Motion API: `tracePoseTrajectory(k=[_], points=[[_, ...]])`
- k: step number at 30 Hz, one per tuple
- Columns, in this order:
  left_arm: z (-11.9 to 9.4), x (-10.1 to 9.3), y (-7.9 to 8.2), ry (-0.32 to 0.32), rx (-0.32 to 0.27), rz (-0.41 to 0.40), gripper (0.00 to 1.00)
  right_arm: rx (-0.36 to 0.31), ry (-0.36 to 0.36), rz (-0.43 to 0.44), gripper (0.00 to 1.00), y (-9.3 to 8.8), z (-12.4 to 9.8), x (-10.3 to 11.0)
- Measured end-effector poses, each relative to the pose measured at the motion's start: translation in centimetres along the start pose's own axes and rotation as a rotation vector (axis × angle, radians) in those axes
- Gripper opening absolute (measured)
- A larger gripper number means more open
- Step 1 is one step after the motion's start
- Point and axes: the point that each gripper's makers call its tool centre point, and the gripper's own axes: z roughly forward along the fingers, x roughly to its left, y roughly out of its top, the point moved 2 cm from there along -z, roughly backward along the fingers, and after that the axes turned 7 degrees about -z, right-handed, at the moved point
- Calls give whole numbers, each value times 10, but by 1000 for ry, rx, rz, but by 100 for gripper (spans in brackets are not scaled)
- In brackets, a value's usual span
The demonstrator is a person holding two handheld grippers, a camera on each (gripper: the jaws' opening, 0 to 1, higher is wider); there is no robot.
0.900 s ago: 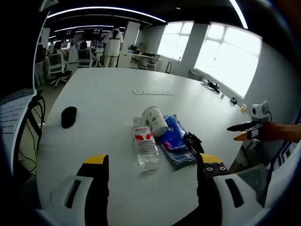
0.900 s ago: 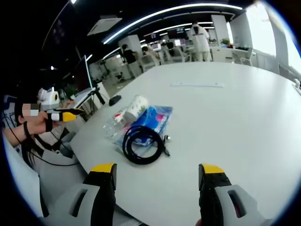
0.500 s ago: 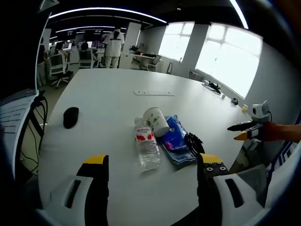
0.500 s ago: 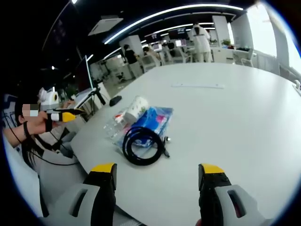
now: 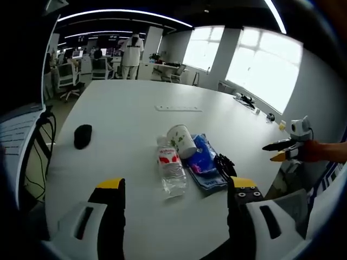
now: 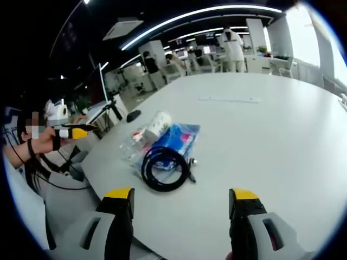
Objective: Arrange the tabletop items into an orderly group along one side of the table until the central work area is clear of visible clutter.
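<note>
Nothing moved lately: both claws, left (image 5: pixel 172 189) and right (image 6: pixel 181 196), stay spread, empty; clear plastic bottle (image 5: pixel 172 168) untouched.

Daylight pours in from the big windows (image 5: pixel 260 62), which are blown out to white. Long ceiling light strips (image 6: pixel 200 13) add a cool, even glow. The white table (image 5: pixel 130 108) is bright, with only soft, faint shadows under the things on it. Fisheye bending curves straight lines towards the edges, where focus softens and the room turns dark.
</note>
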Motion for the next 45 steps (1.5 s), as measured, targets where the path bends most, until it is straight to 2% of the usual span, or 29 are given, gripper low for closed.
tracePoseTrajectory(k=[33,45], points=[[-4,-2,-4,-18,5,-4,76,0,12,-4,73,-6,-3,8],[5,-7,-4,-40,17,-6,74,8,1,-10,73,-14,-10,13]])
